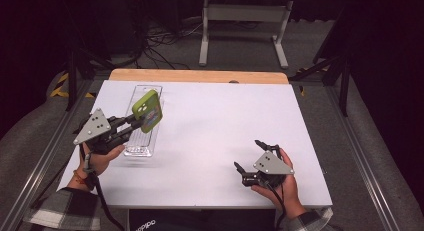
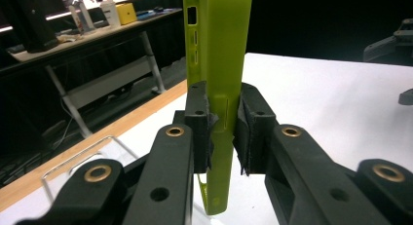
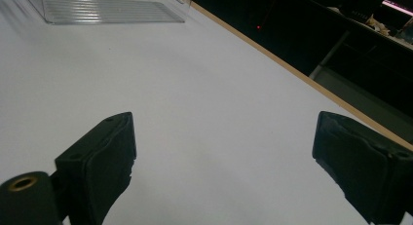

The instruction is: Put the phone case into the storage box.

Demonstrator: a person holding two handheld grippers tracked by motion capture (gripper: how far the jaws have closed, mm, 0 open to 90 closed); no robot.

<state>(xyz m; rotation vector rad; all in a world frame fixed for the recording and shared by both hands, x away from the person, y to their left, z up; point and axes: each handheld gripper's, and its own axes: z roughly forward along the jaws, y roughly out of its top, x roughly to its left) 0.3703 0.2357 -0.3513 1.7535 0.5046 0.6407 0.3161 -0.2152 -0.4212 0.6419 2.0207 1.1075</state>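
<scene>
A lime-green phone case hangs in the air above a clear plastic tray at the left of the white table. My left gripper is shut on the phone case, its pads pressing both faces of it. In the left gripper view the case stands upright on edge between the jaws, and my left gripper clamps it near its lower half. My right gripper rests low over the table near the front right, jaws wide apart with nothing between them. In the right gripper view my right gripper frames bare white tabletop.
The clear tray has a ribbed floor and low walls. A wooden strip runs along the table's far edge. Beyond it stand a white frame leg and cables on the floor. Metal rails flank the table.
</scene>
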